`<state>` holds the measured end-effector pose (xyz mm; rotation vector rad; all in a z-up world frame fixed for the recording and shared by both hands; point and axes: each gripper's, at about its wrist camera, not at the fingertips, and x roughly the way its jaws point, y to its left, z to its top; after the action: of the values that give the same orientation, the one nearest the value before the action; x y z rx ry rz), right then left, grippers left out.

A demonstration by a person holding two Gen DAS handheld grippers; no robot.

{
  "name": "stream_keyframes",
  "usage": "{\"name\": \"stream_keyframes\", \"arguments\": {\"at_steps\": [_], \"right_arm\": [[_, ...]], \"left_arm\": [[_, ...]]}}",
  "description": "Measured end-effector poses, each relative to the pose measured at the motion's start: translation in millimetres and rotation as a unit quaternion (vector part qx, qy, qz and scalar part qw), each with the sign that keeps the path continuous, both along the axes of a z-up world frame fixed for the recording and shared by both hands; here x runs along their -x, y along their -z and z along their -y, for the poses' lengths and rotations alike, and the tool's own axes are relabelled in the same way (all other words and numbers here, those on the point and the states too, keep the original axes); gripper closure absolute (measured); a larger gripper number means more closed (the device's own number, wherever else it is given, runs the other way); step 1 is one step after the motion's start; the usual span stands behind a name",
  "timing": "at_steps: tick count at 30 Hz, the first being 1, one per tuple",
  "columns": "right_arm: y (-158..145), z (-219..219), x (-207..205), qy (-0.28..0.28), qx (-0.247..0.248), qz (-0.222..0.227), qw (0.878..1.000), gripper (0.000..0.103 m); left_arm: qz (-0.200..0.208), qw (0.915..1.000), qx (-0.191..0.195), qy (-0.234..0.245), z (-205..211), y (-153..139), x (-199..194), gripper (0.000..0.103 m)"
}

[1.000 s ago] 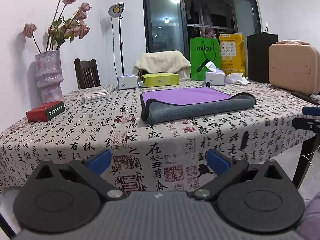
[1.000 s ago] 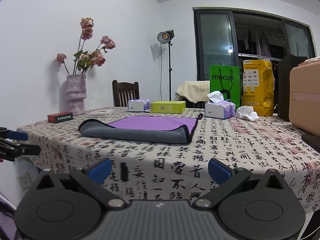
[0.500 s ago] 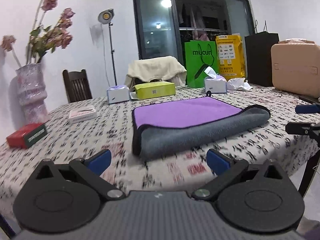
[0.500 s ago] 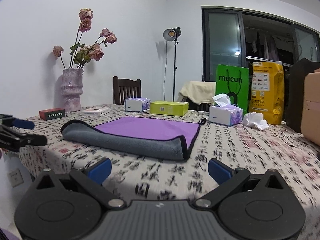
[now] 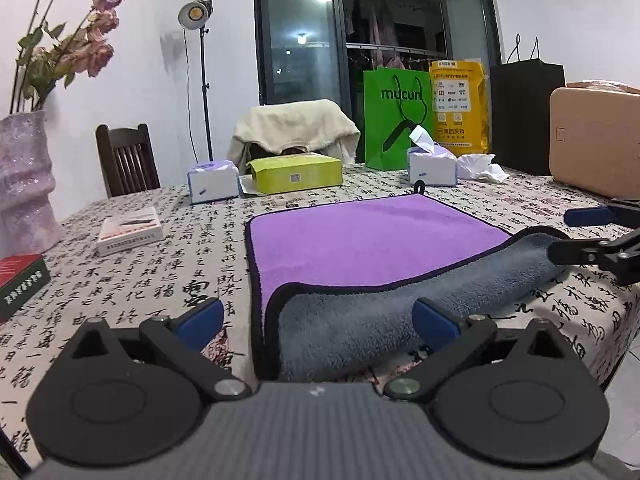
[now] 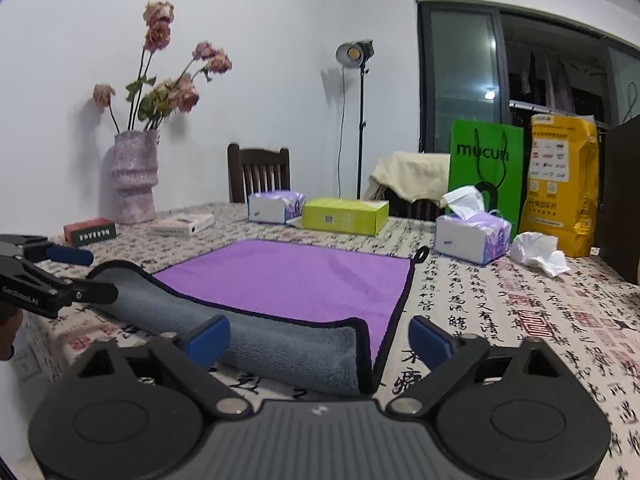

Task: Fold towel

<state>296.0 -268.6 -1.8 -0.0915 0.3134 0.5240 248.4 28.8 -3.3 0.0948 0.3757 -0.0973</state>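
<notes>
A purple towel (image 5: 360, 240) with a black hem lies flat on the patterned tablecloth (image 5: 120, 292). Its near edge is folded up, showing a grey roll (image 5: 360, 328) along the front. It also shows in the right wrist view (image 6: 292, 276). My left gripper (image 5: 318, 318) is open, its blue fingertips straddling the roll's left corner. My right gripper (image 6: 318, 336) is open, straddling the roll's right corner. Each gripper shows at the edge of the other's view.
At the back stand two tissue packs (image 5: 432, 166), a yellow-green box (image 5: 298, 174), green and yellow bags (image 5: 396, 116), a beige case (image 5: 596, 144). At the left are a vase of flowers (image 6: 134, 176), a red box (image 5: 20, 284), a white box (image 5: 130, 230). The table edge runs just below the roll.
Both grippers have moved forward from off the table edge up to the towel's near folded edge. Both stayed open.
</notes>
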Motion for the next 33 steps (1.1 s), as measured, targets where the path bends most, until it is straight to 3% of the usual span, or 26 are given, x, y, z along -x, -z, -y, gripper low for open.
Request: {"name": "stream_keyframes", "arguments": {"at_steps": [2,4,6,8,9,11,12,14,18,23,27,31,33], "right_arm": [[2,-2,-10,0.004,0.001,-0.017,1.0,0.014],[4,-4,-19,-0.002,-0.002,-0.036,0.999,0.029],[6,-6,-25,-0.005,-0.008,-0.049,0.999,0.037],[7,-8,-28,-0.011,-0.006,-0.052,0.999,0.049],[7,-10,-28,-0.012,-0.002,-0.054,0.998,0.06],[8,-12,-30,-0.011,0.001,-0.061,0.998,0.081],[8,-12,-31,-0.012,0.0,-0.066,0.998,0.093],[7,-10,-32,-0.016,-0.004,-0.072,0.997,0.093],[8,-4,-33,-0.019,-0.016,-0.082,0.996,0.092],[11,-8,-29,-0.023,-0.001,-0.064,0.998,0.092],[13,-11,-26,-0.024,0.009,-0.051,0.998,0.089],[13,-11,-25,-0.026,0.014,-0.047,0.998,0.088],[13,-12,-25,-0.026,0.019,-0.047,0.998,0.089]], "left_arm": [[-0.006,1.0,0.008,0.0,-1,1,-6,0.004],[-0.01,0.9998,0.014,0.006,-3,2,-8,0.009],[-0.012,0.9997,0.018,0.013,-4,3,-10,0.022],[-0.021,0.9994,0.02,0.02,-5,3,-12,0.041],[-0.027,0.9992,0.022,0.022,-5,4,-13,0.047],[-0.036,0.9986,0.031,0.023,-7,4,-15,0.071],[-0.039,0.9984,0.036,0.022,-9,4,-15,0.073],[-0.042,0.9981,0.039,0.023,-11,4,-15,0.08],[-0.042,0.9983,0.03,0.027,-12,7,-15,0.08],[-0.037,0.9985,0.017,0.036,-8,8,-12,0.08],[-0.021,0.9987,-0.015,0.044,-2,10,-8,0.08],[-0.024,0.9989,-0.013,0.037,-2,8,-9,0.093],[-0.028,0.9991,-0.009,0.031,-2,7,-10,0.093]]}}
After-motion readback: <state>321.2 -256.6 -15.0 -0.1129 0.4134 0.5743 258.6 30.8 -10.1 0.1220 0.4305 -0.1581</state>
